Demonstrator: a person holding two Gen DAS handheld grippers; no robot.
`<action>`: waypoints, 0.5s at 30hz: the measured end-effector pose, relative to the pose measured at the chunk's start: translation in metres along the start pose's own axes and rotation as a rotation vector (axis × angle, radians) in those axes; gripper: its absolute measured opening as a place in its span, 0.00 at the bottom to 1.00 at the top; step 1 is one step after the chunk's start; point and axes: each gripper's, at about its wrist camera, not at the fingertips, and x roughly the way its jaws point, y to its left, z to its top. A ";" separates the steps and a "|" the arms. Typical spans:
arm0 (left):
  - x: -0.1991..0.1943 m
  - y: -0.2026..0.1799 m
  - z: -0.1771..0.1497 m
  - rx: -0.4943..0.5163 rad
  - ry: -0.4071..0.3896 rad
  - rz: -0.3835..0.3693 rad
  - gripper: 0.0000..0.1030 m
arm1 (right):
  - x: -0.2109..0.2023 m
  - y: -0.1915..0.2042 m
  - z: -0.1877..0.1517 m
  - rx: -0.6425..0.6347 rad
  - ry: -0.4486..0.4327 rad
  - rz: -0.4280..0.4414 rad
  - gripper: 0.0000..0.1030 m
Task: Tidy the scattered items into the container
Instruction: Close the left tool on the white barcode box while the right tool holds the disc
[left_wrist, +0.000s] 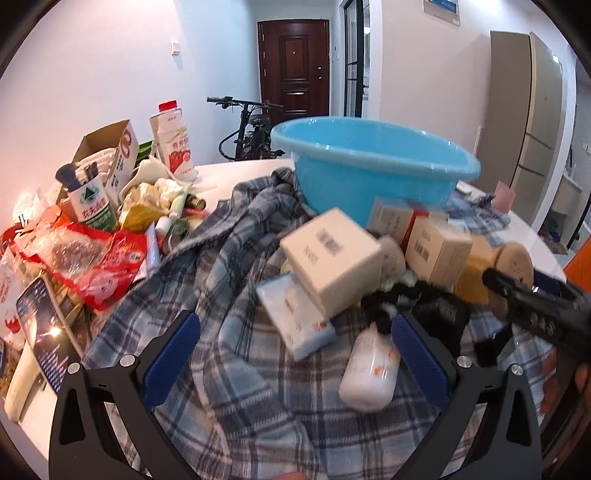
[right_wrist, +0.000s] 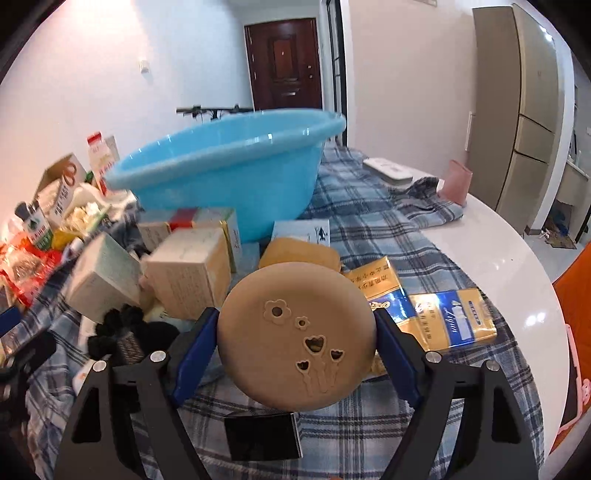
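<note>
Pinching tan round disc (right_wrist: 295, 336) at opp. edges, right gripper (right_wrist: 295, 343) holds firm; looks rigid, light. Left gripper (left_wrist: 295, 354) jaws spread, empty. Basin (right_wrist: 229, 173) ahead.

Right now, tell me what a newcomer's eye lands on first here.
First, the tan round container with flower cut-outs, clamped between the right gripper pads, filling the right wrist view. Behind it, the big blue basin sits on the plaid cloth, boxes heaped at its foot. The left gripper hangs open over a white bottle.

Both wrist views face the blue basin (left_wrist: 373, 166) closely, seemingly side-by-side.
</note>
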 end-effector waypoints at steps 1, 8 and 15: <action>0.003 0.000 0.006 -0.009 0.000 -0.002 1.00 | -0.004 0.000 0.000 0.002 -0.008 0.006 0.81; 0.042 -0.011 0.031 -0.076 0.031 -0.015 1.00 | -0.023 0.007 -0.001 -0.023 -0.049 0.040 0.81; 0.076 -0.019 0.021 -0.076 0.104 0.047 1.00 | -0.026 0.008 -0.001 -0.050 -0.063 0.059 0.81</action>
